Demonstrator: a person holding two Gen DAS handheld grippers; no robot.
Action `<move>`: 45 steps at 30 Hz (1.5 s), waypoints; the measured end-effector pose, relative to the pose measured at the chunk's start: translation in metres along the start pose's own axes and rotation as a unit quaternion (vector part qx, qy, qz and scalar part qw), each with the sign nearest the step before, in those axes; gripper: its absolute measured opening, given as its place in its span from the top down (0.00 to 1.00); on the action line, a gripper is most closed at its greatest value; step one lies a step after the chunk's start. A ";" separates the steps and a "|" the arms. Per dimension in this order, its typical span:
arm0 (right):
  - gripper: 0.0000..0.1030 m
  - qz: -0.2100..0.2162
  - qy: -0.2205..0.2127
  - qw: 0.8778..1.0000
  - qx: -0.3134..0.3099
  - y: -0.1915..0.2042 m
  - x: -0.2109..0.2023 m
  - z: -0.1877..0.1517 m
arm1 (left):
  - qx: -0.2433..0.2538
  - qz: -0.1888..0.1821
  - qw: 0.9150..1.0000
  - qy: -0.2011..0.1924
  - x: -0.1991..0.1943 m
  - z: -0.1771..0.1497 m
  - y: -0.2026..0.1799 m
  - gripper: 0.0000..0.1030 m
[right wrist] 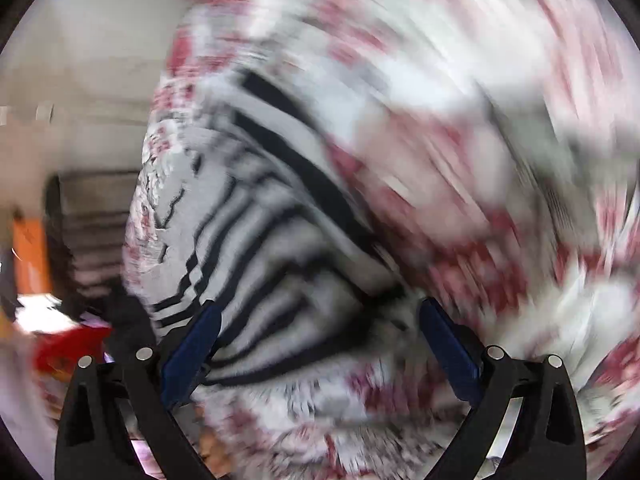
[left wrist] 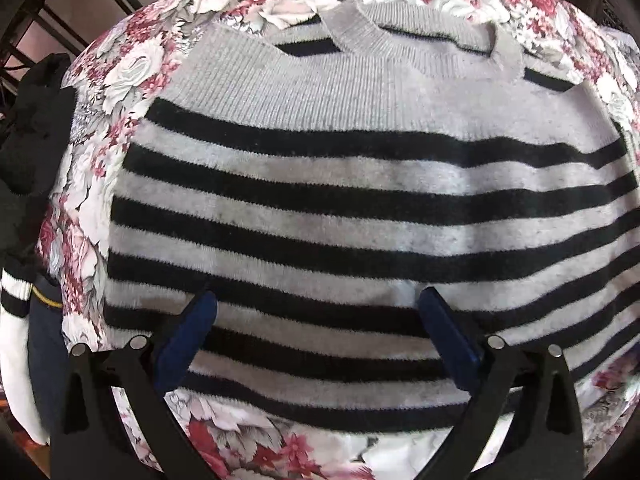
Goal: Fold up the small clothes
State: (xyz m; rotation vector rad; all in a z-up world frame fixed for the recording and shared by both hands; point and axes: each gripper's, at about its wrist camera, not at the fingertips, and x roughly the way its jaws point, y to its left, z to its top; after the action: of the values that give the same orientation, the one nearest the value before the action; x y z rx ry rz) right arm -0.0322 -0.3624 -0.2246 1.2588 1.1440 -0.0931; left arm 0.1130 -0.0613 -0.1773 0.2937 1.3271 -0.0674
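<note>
Sweater: a grey knitted sweater with black horizontal stripes [left wrist: 360, 200] lies flat on a cloth printed with red and white flowers [left wrist: 120, 80], its ribbed neckline at the far side and its hem near.
Left gripper: the left gripper [left wrist: 318, 312] hangs above the sweater's near half with its blue-padded fingers [left wrist: 192, 336] spread wide, holding nothing.
Right gripper: the right gripper [right wrist: 320, 320] is likewise spread wide and holds nothing; a striped part of the sweater [right wrist: 280, 272] shows between its fingers [right wrist: 196, 344].
Left view only: sharp, showing the ribbed knit and dark clothes [left wrist: 32, 120] piled at the left edge.
Right view only: heavily blurred; the flowered cloth [right wrist: 460, 120] fills the right.
</note>
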 end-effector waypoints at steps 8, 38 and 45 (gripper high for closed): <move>0.03 0.103 -0.015 0.993 0.051 -0.033 -0.008 -0.006 | 0.063 0.021 0.998 0.008 -0.018 -0.034 -0.029 0.04; 0.35 0.035 -0.104 0.993 -0.032 0.009 0.004 -0.008 | 0.036 0.006 0.999 -0.016 0.001 -0.025 -0.017 0.04; 0.35 -0.020 -0.111 0.990 -0.086 0.037 0.015 -0.006 | 0.010 -0.017 1.000 -0.002 -0.003 -0.018 -0.006 0.04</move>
State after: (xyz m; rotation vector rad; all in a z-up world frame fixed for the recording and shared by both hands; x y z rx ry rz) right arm -0.0062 -0.3362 -0.2093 1.0457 0.9626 -0.1572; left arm 0.0940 -0.0631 -0.1796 0.2877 1.3275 -0.1097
